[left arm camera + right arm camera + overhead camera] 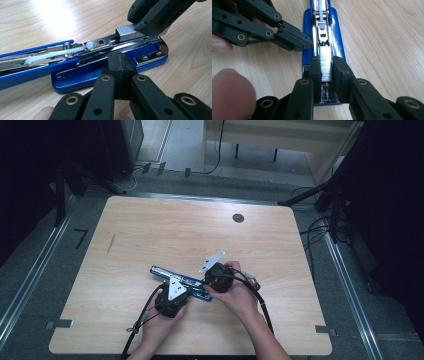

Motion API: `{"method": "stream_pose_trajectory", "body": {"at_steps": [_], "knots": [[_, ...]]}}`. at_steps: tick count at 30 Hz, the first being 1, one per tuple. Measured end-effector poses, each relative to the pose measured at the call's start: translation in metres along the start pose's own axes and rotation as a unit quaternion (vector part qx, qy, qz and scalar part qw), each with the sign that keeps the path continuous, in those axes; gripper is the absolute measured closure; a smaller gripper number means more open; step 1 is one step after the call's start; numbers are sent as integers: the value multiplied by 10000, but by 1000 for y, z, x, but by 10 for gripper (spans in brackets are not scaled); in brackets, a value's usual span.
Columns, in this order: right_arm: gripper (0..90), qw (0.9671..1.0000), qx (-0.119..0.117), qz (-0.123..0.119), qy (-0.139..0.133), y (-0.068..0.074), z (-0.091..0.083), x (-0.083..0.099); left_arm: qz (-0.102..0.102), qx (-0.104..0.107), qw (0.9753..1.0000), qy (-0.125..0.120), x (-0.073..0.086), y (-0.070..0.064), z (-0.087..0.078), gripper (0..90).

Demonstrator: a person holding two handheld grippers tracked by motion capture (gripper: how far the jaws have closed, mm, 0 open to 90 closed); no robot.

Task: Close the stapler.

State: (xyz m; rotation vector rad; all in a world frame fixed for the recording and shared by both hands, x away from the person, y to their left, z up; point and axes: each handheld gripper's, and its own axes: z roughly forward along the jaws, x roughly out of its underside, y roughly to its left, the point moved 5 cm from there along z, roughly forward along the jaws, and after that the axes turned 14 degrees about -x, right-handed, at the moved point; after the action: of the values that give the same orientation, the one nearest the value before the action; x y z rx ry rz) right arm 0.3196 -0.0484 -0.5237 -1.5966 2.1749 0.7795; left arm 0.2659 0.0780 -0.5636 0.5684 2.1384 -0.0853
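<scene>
Table (150,230): stapler (323,30) holds staples (326,65)

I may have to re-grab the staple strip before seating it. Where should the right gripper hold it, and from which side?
Grip the staple strip across its two long flat sides, near the front end, coming down from above along the open stapler channel. The right gripper already straddles it that way. The strip is narrow and sits lengthwise in the magazine, so only its sides are free; the left gripper pins the base.

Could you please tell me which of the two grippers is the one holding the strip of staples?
The right gripper: its jaws grip the silver staple strip over the open blue stapler. The left gripper, jaws shut together, only presses against the stapler's side.
</scene>
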Motion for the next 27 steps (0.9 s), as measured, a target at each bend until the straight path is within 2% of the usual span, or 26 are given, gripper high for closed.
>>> {"method": "stream_pose_trajectory", "body": {"at_steps": [11, 16, 27], "knots": [[790, 10000, 29, -13, 85, -1, -1, 0, 6, -4, 10000, 2, 0, 0, 0, 900], [790, 9999, -31, -16, 138, 1, 0, 0, 11, -6, 10000, 4, 0, 0, 0, 900], [773, 9999, -32, 70, 115, 0, -2, 0, 18, -5, 10000, 8, 0, 0, 0, 900]]}}
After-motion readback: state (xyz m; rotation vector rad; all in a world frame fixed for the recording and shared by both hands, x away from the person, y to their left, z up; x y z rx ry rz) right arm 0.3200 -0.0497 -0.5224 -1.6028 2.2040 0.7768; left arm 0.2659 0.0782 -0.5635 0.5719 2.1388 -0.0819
